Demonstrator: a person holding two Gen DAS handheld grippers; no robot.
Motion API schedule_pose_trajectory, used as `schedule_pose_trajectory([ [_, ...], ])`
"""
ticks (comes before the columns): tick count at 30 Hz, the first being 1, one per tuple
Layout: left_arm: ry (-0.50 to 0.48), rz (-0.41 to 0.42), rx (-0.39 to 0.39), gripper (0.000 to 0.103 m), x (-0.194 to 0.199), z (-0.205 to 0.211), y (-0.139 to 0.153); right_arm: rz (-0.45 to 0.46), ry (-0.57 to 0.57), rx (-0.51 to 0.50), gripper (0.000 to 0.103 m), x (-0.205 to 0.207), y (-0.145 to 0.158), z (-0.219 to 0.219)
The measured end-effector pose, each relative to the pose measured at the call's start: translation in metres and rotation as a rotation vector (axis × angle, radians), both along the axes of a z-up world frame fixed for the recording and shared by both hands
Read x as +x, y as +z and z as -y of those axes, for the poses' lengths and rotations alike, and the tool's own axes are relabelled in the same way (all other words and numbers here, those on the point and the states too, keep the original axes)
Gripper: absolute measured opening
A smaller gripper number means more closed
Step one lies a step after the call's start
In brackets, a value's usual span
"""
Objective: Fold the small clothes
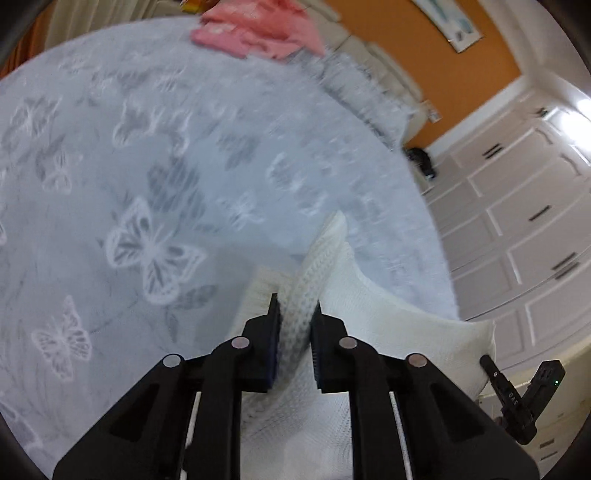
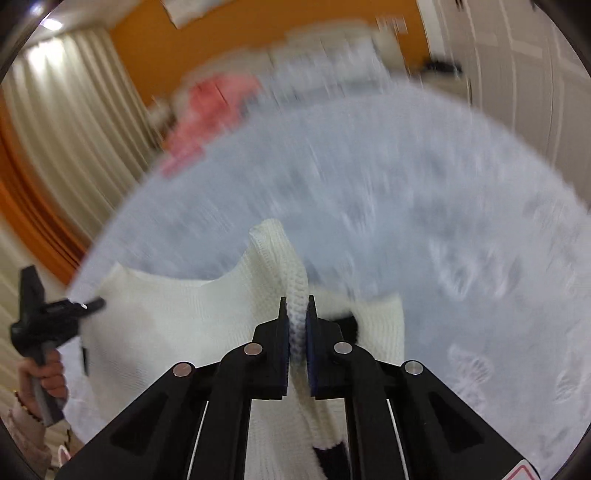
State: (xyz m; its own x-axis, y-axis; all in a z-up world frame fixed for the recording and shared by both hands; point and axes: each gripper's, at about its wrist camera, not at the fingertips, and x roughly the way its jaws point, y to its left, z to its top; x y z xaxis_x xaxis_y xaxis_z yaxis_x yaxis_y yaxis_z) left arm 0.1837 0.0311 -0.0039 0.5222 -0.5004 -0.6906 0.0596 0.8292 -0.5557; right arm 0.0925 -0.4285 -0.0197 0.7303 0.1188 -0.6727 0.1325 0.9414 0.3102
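A white knit garment (image 1: 373,317) is held up between both grippers above a pale blue bedspread with butterflies (image 1: 147,155). My left gripper (image 1: 295,314) is shut on a ribbed edge of it. My right gripper (image 2: 296,314) is shut on another ribbed edge of the same garment (image 2: 177,317). The right gripper shows at the lower right of the left wrist view (image 1: 524,391). The left gripper shows at the left of the right wrist view (image 2: 44,325), held by a hand. The garment's lower part hangs under the fingers, out of sight.
Pink clothes (image 1: 258,29) lie at the far side of the bed, also in the right wrist view (image 2: 207,110). White panelled cupboards (image 1: 524,221) stand to the right, beige curtains (image 2: 74,122) to the left, an orange wall (image 1: 443,62) behind.
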Motion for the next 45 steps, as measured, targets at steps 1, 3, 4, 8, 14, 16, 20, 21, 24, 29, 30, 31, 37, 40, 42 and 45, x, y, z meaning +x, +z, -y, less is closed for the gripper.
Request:
schedule_pose_trajectory([
  [1,0.004,-0.001,0.004,0.014,0.002,0.003,0.003,0.035,-0.008,-0.027,0.007,-0.007,0.014,0.0],
  [3,0.019,-0.012,0.065,0.023,0.016,0.015,-0.005,0.042,-0.023,-0.044,0.007,-0.005,0.02,0.008],
  [4,0.028,-0.021,0.122,0.027,0.025,0.019,-0.016,0.017,-0.039,-0.056,0.008,0.005,0.01,0.015],
  [8,0.101,-0.231,0.191,0.034,0.029,0.011,-0.068,-0.328,-0.082,-0.121,0.012,0.053,-0.094,0.036],
  [14,0.121,-0.122,0.224,0.065,-0.06,-0.026,-0.051,-0.274,-0.121,0.007,0.037,-0.013,-0.083,0.034],
  [16,0.118,-0.156,0.259,0.066,-0.082,-0.032,-0.064,-0.254,-0.109,0.025,0.039,-0.053,-0.075,0.027],
  [20,0.136,-0.27,0.198,0.068,-0.1,-0.036,-0.107,-0.346,-0.095,0.048,0.041,-0.103,-0.095,0.012],
  [21,0.158,-0.289,0.159,0.07,-0.102,-0.033,-0.118,-0.369,-0.09,0.066,0.042,-0.11,-0.102,0.009],
  [24,0.209,-0.263,0.16,0.075,-0.107,-0.026,-0.128,-0.44,-0.102,0.162,0.042,-0.116,-0.121,0.006],
  [29,0.228,-0.343,0.035,0.026,-0.096,-0.019,-0.134,-0.396,-0.122,0.3,0.054,-0.106,-0.131,0.006],
  [30,0.231,-0.363,-0.006,0.018,-0.09,-0.022,-0.132,-0.383,-0.129,0.337,0.054,-0.102,-0.134,0.006],
  [31,0.234,-0.387,-0.057,0.011,-0.09,-0.025,-0.13,-0.372,-0.147,0.395,0.052,-0.099,-0.138,0.006],
  [37,0.119,-0.273,-0.057,0.009,-0.132,-0.03,-0.053,-0.253,-0.182,0.427,0.01,-0.104,-0.081,0.002],
  [40,0.123,-0.305,0.045,0.004,-0.146,-0.028,-0.067,-0.244,-0.146,0.315,0.01,-0.126,-0.05,0.001],
  [42,0.145,-0.377,0.021,0.004,-0.149,-0.029,-0.1,-0.306,-0.14,0.235,0.01,-0.131,-0.061,0.001],
  [45,0.225,-0.439,-0.089,0.006,-0.162,-0.024,-0.127,-0.495,-0.126,0.127,0.013,-0.135,-0.126,-0.003],
])
